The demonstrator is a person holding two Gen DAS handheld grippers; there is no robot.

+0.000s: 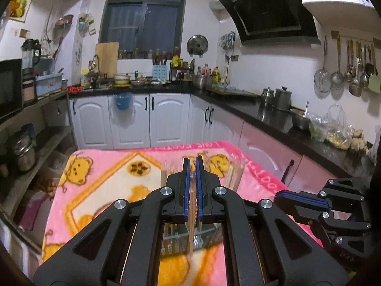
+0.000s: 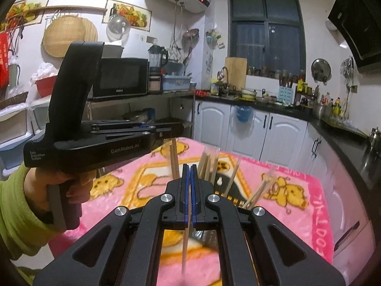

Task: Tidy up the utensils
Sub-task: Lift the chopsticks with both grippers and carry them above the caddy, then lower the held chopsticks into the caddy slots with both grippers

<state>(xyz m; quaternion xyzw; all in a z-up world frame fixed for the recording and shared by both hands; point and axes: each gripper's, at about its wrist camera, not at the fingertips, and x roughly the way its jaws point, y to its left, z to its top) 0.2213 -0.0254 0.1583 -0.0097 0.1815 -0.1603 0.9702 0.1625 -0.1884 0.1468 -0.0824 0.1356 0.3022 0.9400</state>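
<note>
A home kitchen with white cabinets (image 1: 133, 119), a dark window (image 1: 142, 16) and a black counter (image 1: 269, 112) running along the back and right walls; in the foreground a worktop covered by a pink blanket (image 1: 100, 190) printed with yellow bears.

The left gripper (image 1: 193, 166) has its blue-lined jaws nearly together, pinching wooden chopsticks (image 1: 191, 205) that run down between the pads. In the right wrist view the same gripper (image 2: 176, 128) appears from the side, held level above the blanket by a hand (image 2: 54, 186) in a green sleeve (image 2: 16, 214), with the chopsticks (image 2: 174, 159) hanging below its tip.

The right gripper (image 2: 189, 171) is likewise closed to a sliver, clamping a single pale chopstick (image 2: 186, 245) that hangs blurred beneath the jaws. From the left wrist view this gripper (image 1: 281, 194) enters at the lower right, its tip over the blanket's edge.

Between and just beyond the two grippers stands a dark perforated utensil holder (image 2: 234, 194) on the blanket. Several chopsticks (image 2: 209, 164) lean in it at different angles, some in clear wrappers (image 2: 262, 188), their tops fanned apart. In the left wrist view the holder is largely hidden behind the jaws; only sticks (image 1: 234, 176) show on either side
</note>
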